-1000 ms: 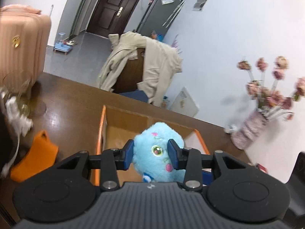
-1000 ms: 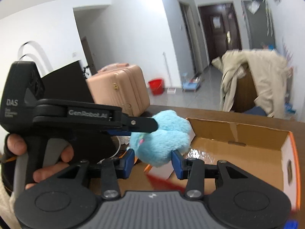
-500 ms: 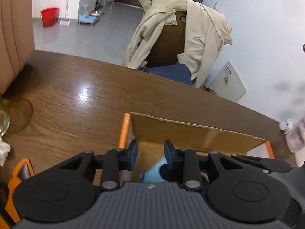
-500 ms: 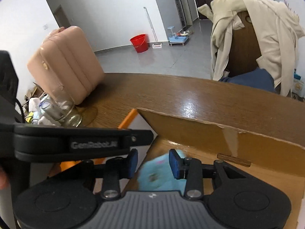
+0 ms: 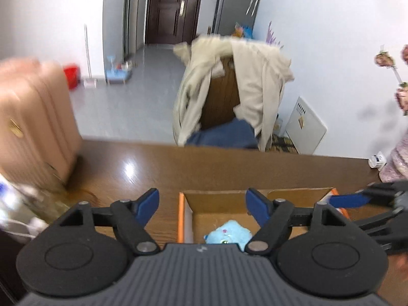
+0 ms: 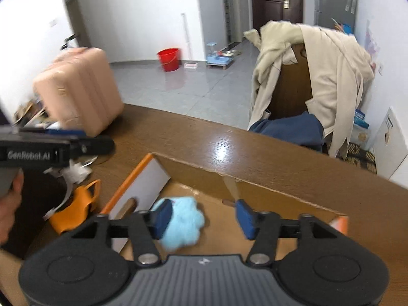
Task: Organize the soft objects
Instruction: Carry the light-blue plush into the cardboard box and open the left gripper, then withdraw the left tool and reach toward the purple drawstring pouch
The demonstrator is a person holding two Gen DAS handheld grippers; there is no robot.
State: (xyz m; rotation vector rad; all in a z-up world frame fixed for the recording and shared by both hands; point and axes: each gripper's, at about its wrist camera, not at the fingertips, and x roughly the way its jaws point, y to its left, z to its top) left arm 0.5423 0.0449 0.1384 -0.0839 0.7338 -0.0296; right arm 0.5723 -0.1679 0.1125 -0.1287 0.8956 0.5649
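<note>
The blue plush toy lies on the floor of the cardboard box, below and between the arms of the left tongs. Those jaws are opening; the pads stand wide apart, clear of the toy, with nothing pressed between them. Judged from this, the toy has been let go into the box, which serves as the collecting place for soft items.

In the right wrist view the same toy sits just behind the left-hand pad of the right tongs, low against the box's white side wall. These jaws are also opening. Whether that pad brushes the fur cannot be told; the other pad is well clear, so there is no grip.

The left tongs appear again at the left edge of the right wrist view, held by a hand.

An orange item lies on the wooden table outside the box, left of the right tongs. Its material cannot be determined. A pink suitcase stands on the table's far left.

Assessment: one soft item stowed; both tongs are free for the next.
</note>
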